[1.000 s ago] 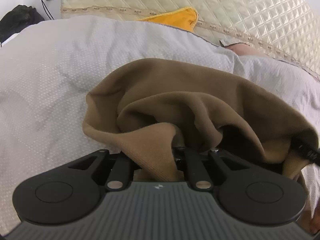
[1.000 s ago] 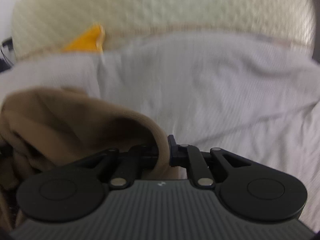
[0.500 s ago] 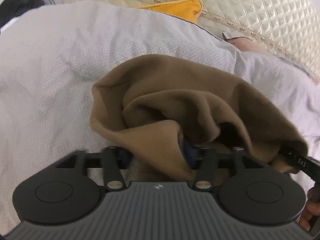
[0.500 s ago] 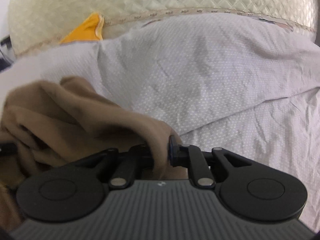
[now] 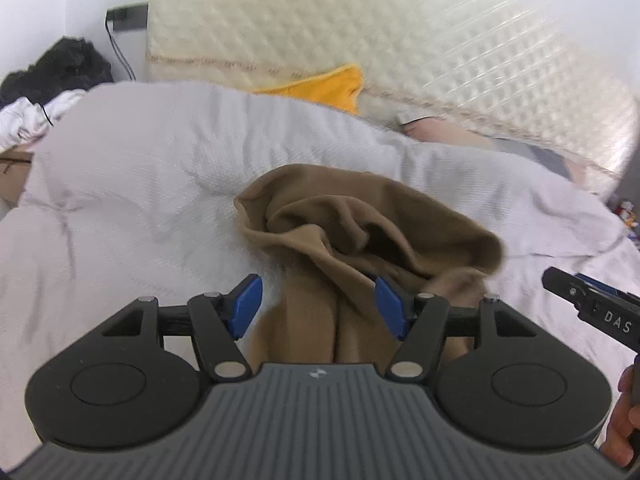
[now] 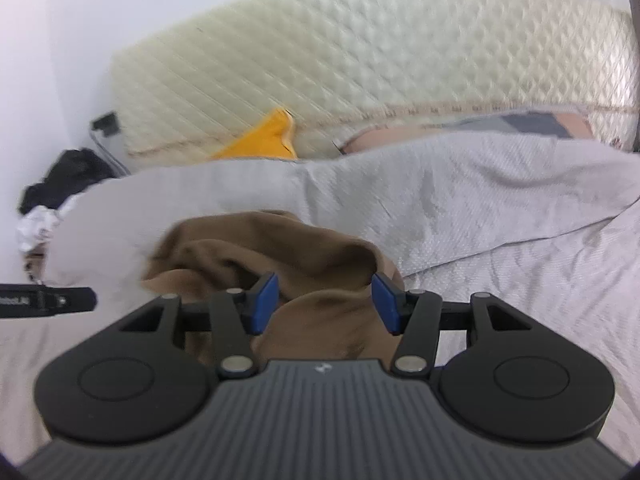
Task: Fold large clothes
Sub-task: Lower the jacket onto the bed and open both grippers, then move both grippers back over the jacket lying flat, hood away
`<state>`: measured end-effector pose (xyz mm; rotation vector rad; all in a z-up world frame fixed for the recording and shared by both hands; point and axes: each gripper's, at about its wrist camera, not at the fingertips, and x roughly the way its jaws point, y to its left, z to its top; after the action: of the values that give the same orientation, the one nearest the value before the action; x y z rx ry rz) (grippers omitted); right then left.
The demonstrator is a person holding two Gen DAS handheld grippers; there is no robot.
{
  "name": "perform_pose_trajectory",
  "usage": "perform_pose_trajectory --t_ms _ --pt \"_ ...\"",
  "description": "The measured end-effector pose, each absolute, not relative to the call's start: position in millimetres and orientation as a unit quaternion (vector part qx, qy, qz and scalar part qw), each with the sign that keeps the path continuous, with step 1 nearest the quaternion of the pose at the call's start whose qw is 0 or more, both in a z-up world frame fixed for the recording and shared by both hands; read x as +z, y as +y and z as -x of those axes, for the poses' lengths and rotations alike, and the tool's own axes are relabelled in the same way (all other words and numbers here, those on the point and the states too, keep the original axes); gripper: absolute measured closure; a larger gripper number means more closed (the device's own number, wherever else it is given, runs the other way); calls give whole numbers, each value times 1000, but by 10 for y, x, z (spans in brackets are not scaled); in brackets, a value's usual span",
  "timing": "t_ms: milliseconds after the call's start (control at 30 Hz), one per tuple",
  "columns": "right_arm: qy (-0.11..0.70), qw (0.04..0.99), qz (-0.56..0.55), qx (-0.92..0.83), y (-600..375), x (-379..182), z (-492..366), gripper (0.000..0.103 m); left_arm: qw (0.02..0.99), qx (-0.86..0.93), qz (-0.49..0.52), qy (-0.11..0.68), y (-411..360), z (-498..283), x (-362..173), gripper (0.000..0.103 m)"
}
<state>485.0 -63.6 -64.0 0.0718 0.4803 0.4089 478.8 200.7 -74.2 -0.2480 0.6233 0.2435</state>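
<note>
Left wrist view: your left tool (image 5: 318, 306) stands released, its jaws just opened, brown garment (image 5: 372, 224) loose between them on the bed (image 5: 120, 184). Right tool (image 6: 325, 304) likewise just opened, cloth ahead unpinched. You have laid one fold down; the bunched, uneven bundle suggests smoothing and further folds remain.

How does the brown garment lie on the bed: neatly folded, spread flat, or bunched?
Bunched. The brown garment sits in a rumpled heap of loose, uneven folds on the white bedcover.
</note>
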Motion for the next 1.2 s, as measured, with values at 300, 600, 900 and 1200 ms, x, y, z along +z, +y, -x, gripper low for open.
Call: perform_pose_trajectory --t_ms 300,600,900,1200 --pt "203 952 -33 226 -1111 -317 -3234 49 949 88 105 283 1398 -3165 -362 35" --pt "217 939 -51 263 -1547 -546 -1979 49 950 76 123 277 904 -1644 -589 35" --pt "300 902 -24 311 -1356 -1124 -1611 49 930 53 181 316 703 -1011 -1177 35" --pt "340 890 -44 300 -1352 -1556 -1858 49 922 70 130 357 667 -1107 -1672 35"
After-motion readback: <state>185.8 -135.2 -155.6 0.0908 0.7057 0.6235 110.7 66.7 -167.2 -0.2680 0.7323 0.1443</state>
